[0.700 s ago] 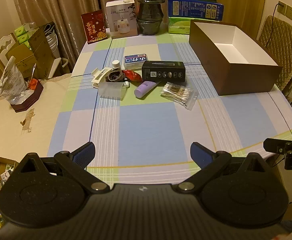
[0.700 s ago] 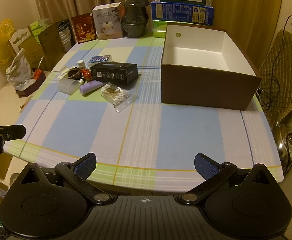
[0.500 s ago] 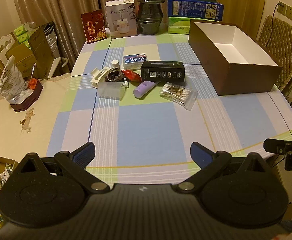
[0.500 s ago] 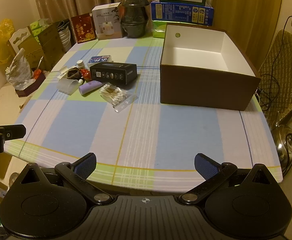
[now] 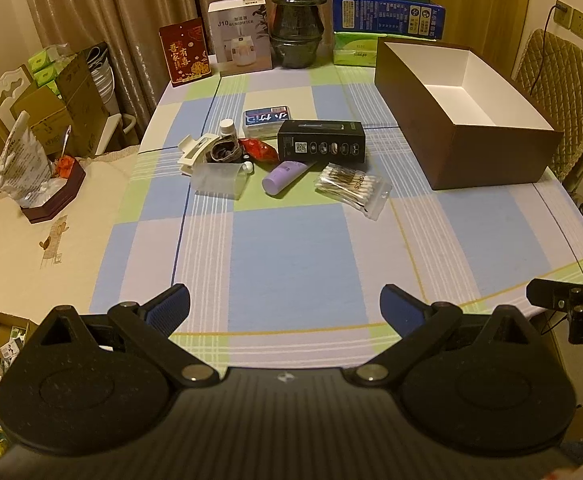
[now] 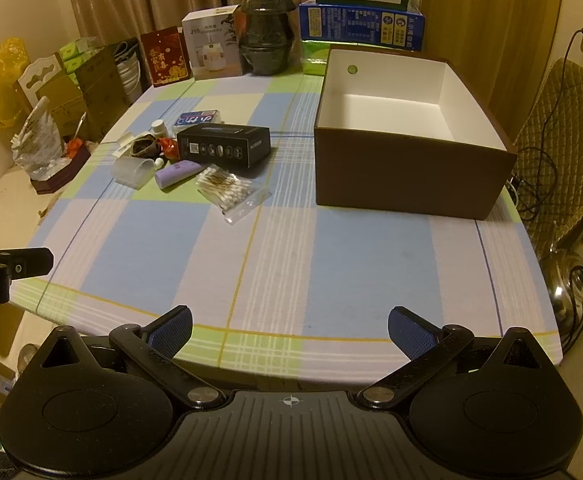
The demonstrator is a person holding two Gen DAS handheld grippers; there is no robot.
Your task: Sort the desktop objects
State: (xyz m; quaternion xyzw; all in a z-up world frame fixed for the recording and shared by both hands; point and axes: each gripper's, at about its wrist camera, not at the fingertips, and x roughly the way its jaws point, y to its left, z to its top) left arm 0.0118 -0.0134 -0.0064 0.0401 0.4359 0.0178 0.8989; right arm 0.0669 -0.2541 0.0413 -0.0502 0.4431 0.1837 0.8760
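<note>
1. Table [image 5: 291,248]: covered in a smooth checked cloth of blue, lilac and green squares with yellow and white lines.
2. Brown box [image 5: 463,152]: rigid open-topped card, matte brown outside, white inside, nothing in it; long axis runs away from me, on the right half of the table.
3. Black carton [image 5: 321,147]: flat rectangular card with a row of printed icons on its front face; long axis left-right, at the back of the loose pile, centre-left of the table.
4. Cotton-swab bag [image 5: 351,188]: clear crinkled zip pouch lying flat, long axis diagonal, nearest item to the brown box yet apart from it.
5. Frosted plastic cup [image 5: 219,179]: translucent, lying on its side in the left wrist view.
6. Lilac tube [image 5: 285,176]: smooth cylinder lying diagonally, its far end touching the black carton.
7. My left tongs [image 5: 285,306]: blue ribbed pads spread wide, gripping nothing, hovering at the near table edge.
8. My right tongs [image 6: 290,326]: likewise spread, unladen, at the near edge facing the brown box.
</note>
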